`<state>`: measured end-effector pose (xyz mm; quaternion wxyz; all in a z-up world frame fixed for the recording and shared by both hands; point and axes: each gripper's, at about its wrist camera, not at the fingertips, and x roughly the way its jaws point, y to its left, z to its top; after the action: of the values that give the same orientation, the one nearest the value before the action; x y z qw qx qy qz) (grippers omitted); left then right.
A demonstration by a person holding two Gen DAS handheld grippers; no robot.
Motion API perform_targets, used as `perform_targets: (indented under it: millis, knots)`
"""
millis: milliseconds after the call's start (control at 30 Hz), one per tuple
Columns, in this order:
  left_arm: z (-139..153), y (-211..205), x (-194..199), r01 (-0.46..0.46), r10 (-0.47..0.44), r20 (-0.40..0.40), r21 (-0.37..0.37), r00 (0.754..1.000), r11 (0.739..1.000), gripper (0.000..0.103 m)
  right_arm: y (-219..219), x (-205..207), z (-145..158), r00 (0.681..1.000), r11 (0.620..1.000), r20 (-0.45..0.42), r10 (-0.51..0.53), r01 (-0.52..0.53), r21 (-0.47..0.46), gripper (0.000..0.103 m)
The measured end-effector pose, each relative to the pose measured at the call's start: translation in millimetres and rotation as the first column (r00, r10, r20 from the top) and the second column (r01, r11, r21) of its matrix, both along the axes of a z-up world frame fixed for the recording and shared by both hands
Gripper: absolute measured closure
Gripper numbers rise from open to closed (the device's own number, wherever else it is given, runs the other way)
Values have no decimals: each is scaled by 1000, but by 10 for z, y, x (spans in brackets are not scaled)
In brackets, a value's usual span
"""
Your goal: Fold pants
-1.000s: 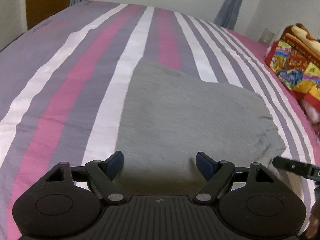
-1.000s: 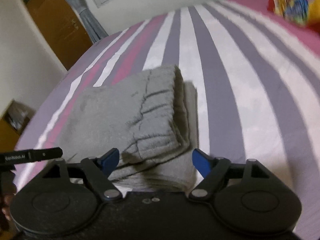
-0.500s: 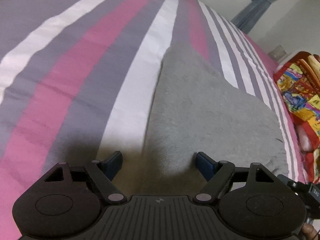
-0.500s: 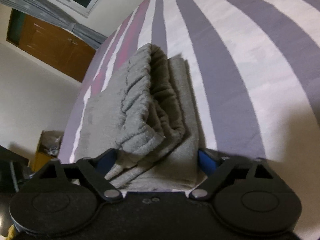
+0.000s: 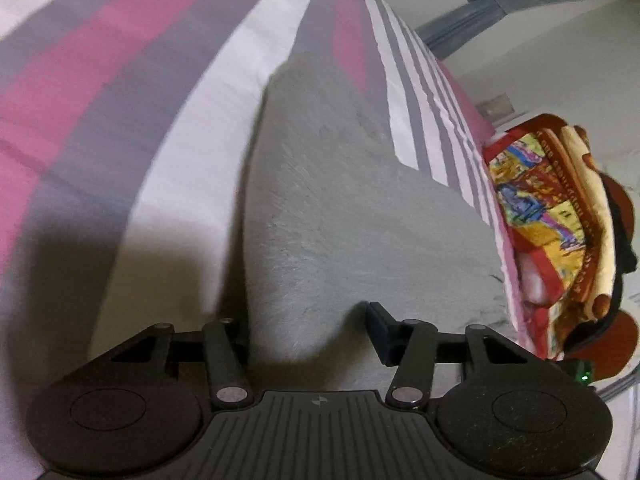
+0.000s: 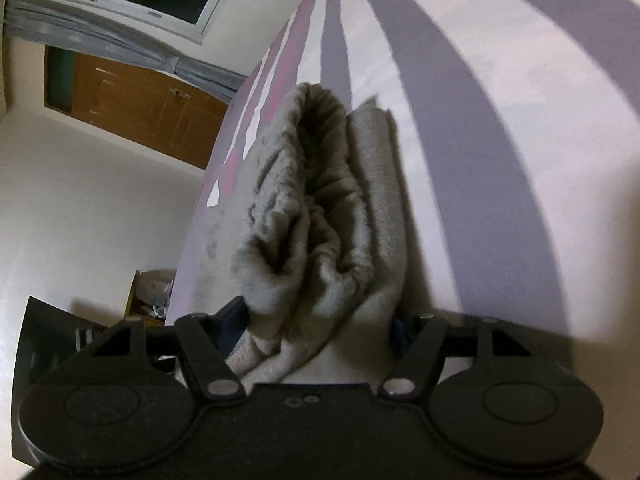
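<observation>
Grey fleece pants (image 6: 320, 216) lie folded on the striped bedsheet (image 5: 120, 92), long axis toward 12 o'clock from both tools: right gripper (image 6: 318, 326) w/ jaws apart straddles the waistband bundle, left gripper (image 5: 308, 330) likewise apart astride the near edge.

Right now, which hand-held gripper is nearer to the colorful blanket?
Left. The left hand-held gripper straddles the gray pants beside the colorful blanket; the right straddles their stacked end, no blanket in its view.

Pants (image 6: 320, 216) fuzzy grey fleece; bedsheet (image 5: 120, 80) smooth striped cloth.
</observation>
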<state>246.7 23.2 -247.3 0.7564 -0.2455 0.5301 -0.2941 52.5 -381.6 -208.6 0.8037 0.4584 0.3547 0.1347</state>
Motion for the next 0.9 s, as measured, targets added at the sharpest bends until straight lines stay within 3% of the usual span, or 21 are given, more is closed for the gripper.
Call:
perform_targets:
  millis: [133, 300, 367, 900]
  knots:
    - [-24, -174, -6, -17, 17, 11, 7, 1000, 1000, 51, 177, 94, 35, 1000, 997, 14, -15, 16, -80, 40]
    - [187, -240, -91, -46, 40, 73, 85, 997, 995, 69, 338, 23, 270, 998, 984, 42, -42, 48, -171, 50]
    - [291, -249, -95, -52, 43, 102, 94, 994, 994, 75, 367, -24, 390, 996, 987, 81, -48, 60, -152, 51]
    - [1370, -226, 181, -57, 56, 280, -2, 958, 998, 76, 351, 235, 1232, 950, 996, 309, -43, 66, -64, 51]
